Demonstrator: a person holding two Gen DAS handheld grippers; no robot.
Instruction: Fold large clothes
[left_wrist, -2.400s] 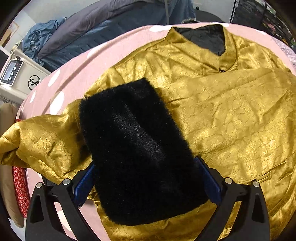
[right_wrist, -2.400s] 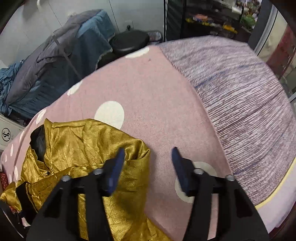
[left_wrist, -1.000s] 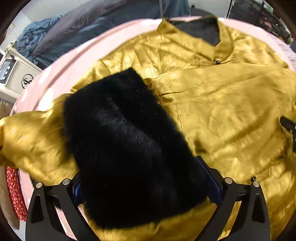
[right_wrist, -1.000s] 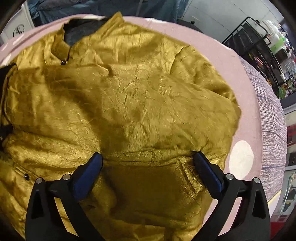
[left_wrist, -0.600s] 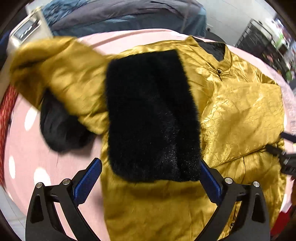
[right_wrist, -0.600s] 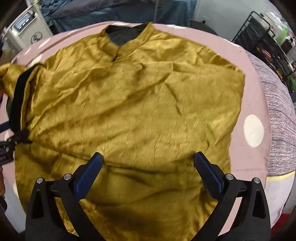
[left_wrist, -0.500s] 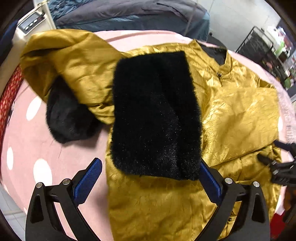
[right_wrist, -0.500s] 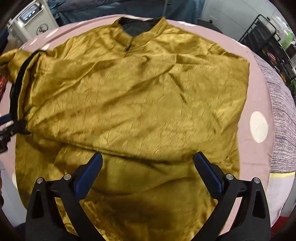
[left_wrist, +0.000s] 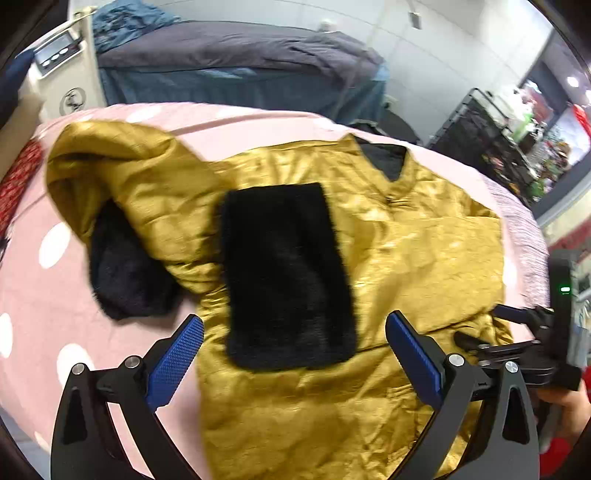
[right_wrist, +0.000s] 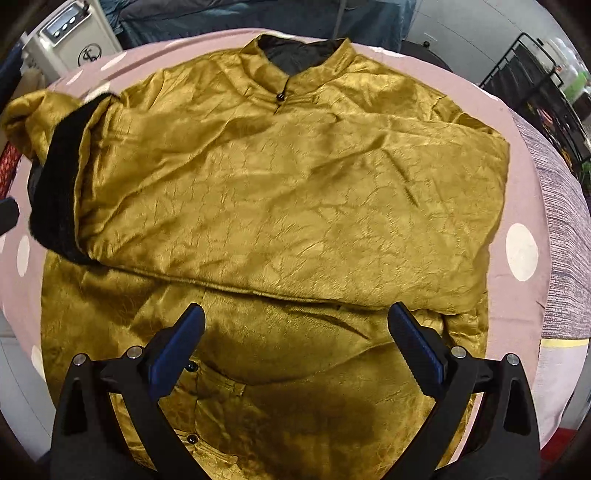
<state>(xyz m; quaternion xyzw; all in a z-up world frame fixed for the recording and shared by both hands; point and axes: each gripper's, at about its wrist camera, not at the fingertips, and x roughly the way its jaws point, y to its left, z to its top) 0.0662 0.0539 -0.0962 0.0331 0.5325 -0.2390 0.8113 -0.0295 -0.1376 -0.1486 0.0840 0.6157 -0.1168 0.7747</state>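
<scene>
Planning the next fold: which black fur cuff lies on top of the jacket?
The larger rectangular fur cuff, folded across the gold jacket. The other cuff lies off to its side on the pink sheet.

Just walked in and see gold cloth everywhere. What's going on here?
A person with a gripper in each hand is folding a gold jacket spread on a pink dotted bedcover. One sleeve is folded across the chest, its black fur cuff lying on top. The other sleeve is bunched out to the side. The left gripper and right gripper hover open, holding nothing.
</scene>
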